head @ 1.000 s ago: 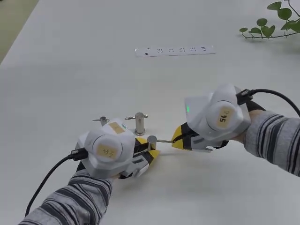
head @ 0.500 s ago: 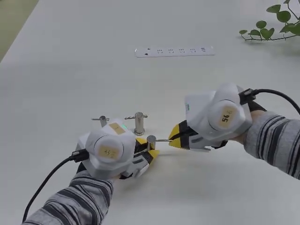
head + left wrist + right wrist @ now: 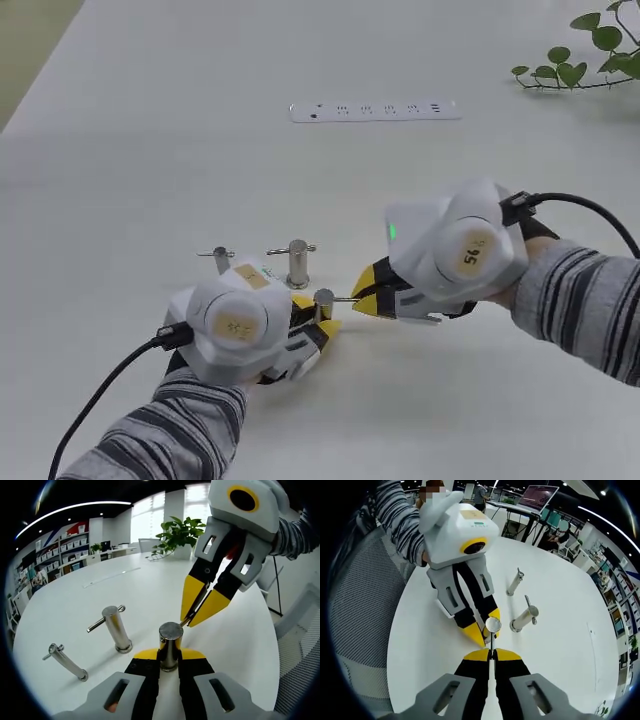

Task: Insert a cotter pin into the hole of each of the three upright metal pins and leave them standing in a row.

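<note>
Cotter pin (image 3: 491, 642) number three is right at the last metal pin (image 3: 170, 639). Its tip meets the pin just under the head, though I can't tell whether it has entered the hole. The right tool (image 3: 360, 293) has its jaws closed down on the cotter pin's tail, the thin wire pinched between the yellow tips. The left tool (image 3: 170, 655) is clamped around the last metal pin's shank, holding it upright on the bench (image 3: 150, 150). Behind it, the middle pin (image 3: 297, 262) and the far pin (image 3: 221, 259) both stand with a cotter pin crosswise through the top. So two of three look finished. What's left, by my read, is pushing this one through, letting go, and leaving a tidy row.
</note>
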Motion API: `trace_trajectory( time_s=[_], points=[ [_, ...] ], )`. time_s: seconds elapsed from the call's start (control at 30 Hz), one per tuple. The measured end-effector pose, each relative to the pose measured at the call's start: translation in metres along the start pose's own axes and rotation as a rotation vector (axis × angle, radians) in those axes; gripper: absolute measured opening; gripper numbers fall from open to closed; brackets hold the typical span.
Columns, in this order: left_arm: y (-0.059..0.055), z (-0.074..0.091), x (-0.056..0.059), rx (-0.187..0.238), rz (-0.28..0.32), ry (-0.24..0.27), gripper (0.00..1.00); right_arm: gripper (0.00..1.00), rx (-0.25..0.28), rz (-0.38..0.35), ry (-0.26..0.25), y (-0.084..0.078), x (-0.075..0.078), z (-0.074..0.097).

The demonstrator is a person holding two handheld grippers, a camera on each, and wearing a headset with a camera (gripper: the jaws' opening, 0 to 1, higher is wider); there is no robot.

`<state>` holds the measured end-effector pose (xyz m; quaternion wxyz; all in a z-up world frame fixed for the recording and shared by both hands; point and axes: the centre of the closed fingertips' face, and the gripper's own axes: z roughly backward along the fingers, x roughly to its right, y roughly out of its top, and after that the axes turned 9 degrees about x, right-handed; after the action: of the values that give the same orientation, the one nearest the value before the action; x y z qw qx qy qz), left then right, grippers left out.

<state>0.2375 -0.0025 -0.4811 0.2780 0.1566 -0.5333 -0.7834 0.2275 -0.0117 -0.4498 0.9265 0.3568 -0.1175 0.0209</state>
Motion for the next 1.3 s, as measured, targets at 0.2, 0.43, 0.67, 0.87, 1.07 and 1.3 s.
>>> trace_trajectory(
  time_s=[0.2, 0.43, 0.67, 0.87, 1.07, 1.3],
  points=[
    [-0.001, 0.0, 0.0, 0.001, 0.004, 0.012, 0.1, 0.0, 0.018, 0.005, -0.001, 0.004, 0.0, -0.002],
    [-0.001, 0.0, 0.0, 0.001, 0.012, 0.025, 0.1, 0.08, 0.014, -0.025, -0.022, 0.002, 0.003, 0.004],
    [-0.001, 0.0, 0.0, 0.005, 0.023, 0.044, 0.1, 0.02, 0.02, -0.056, -0.028, -0.002, 0.003, 0.008],
    [-0.001, 0.0, -0.001, 0.006, 0.033, 0.054, 0.1, 0.0, 0.03, -0.066, -0.026, 0.001, 0.002, 0.004],
    [-0.002, -0.001, -0.001, 0.01, 0.046, 0.063, 0.1, 0.0, 0.037, -0.063, -0.019, 0.007, 0.001, -0.002],
    [-0.002, -0.001, -0.001, 0.015, 0.056, 0.069, 0.1, 0.0, 0.043, -0.076, -0.022, 0.011, 0.0, -0.006]
  ],
)
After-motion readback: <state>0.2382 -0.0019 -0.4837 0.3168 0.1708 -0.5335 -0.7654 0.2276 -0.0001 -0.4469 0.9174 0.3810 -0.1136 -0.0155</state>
